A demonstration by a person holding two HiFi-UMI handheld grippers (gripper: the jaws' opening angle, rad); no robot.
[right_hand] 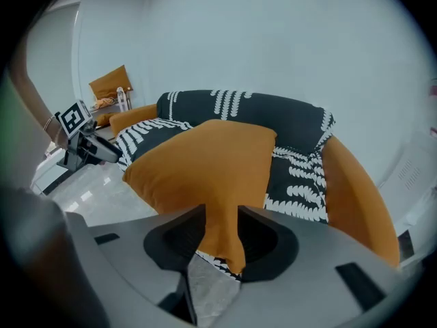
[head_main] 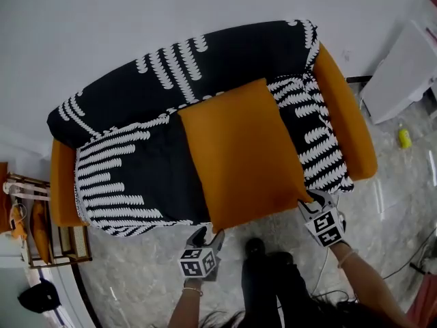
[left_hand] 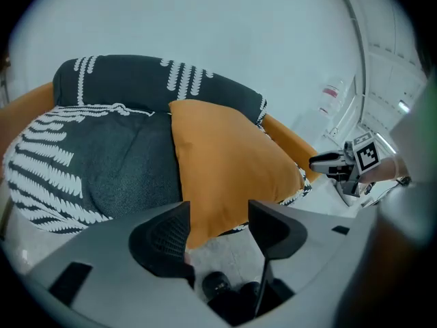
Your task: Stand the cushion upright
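Observation:
An orange cushion lies flat on the seat of a black-and-white patterned sofa, its near edge hanging over the seat front. My left gripper is at the cushion's near left corner. In the left gripper view the jaws stand open, with that corner between them, close to the left finger. My right gripper is at the near right corner. In the right gripper view the corner hangs down between the open jaws.
The sofa has orange armrests and backs onto a white wall. A small rack with orange items stands left of it, a black bag below. A white cabinet and a yellow bottle are on the right. My dark legs stand on the marble floor.

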